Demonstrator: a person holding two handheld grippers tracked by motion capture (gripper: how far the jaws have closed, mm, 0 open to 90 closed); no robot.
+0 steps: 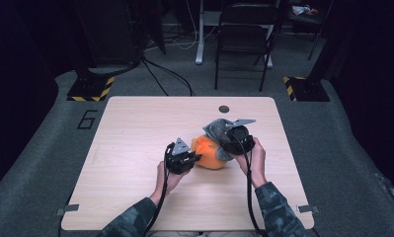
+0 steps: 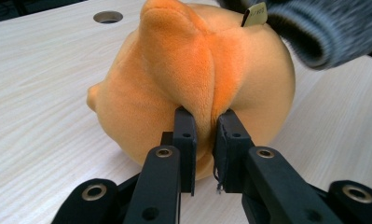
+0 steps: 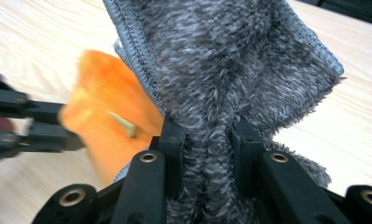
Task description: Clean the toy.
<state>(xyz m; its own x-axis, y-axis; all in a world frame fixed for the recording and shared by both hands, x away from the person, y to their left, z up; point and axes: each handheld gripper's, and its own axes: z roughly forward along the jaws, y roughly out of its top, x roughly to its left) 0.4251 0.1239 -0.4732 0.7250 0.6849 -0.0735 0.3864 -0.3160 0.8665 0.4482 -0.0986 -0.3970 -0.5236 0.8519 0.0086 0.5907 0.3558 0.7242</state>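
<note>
Both tongs clamped tight — left tongs point(image 1: 193, 159), right tongs point(image 1: 223, 139) — forearms converging.

Orange plush toys: one point(image 1: 210, 153), centre of the table
Grey fuzzy cloths: one point(image 1: 215, 129), just above the toy
Grippers: two, left gripper point(image 1: 193, 158) and right gripper point(image 1: 223, 140)
Tables: one point(image 1: 135, 128)
Round holes in the tabletop: one point(image 1: 223, 108)
Folding chairs: one point(image 1: 244, 34), top centre
Yellow-and-black striped floor bases: two point(image 1: 91, 89), upper left and upper right

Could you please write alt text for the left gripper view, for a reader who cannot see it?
The left gripper pinches a fold of an orange plush toy between its two black jaws. The toy lies on a pale wooden table, and a grey fuzzy cloth hangs over its upper right.
</note>
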